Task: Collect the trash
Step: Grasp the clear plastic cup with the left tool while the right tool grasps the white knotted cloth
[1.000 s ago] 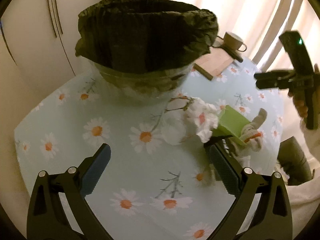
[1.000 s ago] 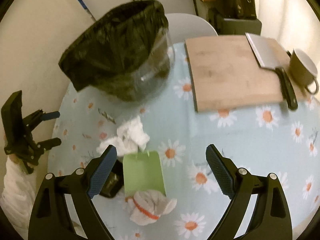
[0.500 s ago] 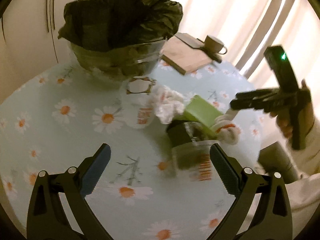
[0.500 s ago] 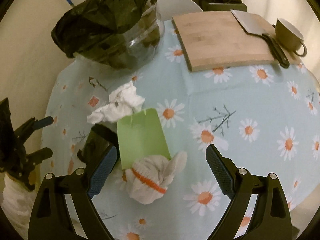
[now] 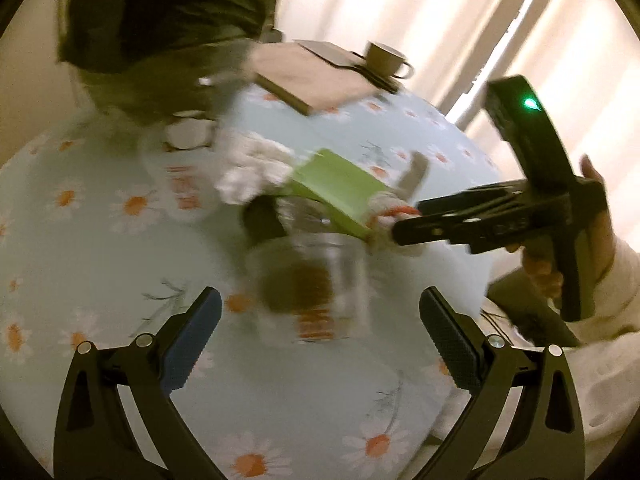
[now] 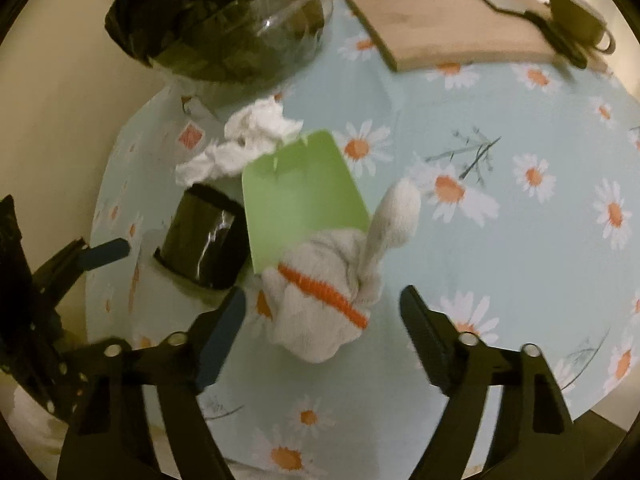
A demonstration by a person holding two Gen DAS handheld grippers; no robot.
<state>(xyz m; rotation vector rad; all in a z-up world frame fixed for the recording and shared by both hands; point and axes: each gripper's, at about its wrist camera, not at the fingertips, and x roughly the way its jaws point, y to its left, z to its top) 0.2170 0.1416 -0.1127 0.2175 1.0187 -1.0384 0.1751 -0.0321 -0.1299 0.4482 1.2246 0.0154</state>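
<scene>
- The white glove (image 6: 320, 312), rolled up with an orange cuff band, lies in the trash pile on the worktop (image 6: 500, 260), right in front of the right gripper (image 6: 320, 328) and between its two fingers.
- Its long axis runs from about seven o'clock up to one o'clock in the right wrist view, with one loose finger sticking up toward one o'clock.
- The right gripper's jaws have just been closing and now stand about half open; the glove sits between them, but the pads do not look to be pressing on it yet.
- Just past the glove at eleven o'clock lies the green card (image 6: 304, 196), leaning on a clear plastic cup (image 6: 200, 240) with a dark lining, which lies on its side at nine o'clock.
- Crumpled tissue (image 6: 248, 140) sits beyond the card at eleven o'clock, and the lined bin (image 6: 224, 28) stands further out the same way.
- The left gripper (image 5: 320, 336) hangs wide open and empty, with the cup straight ahead at twelve o'clock in its blurred view.
- My call: the right hand is much nearer the glove, the left nearer the cup.
</scene>
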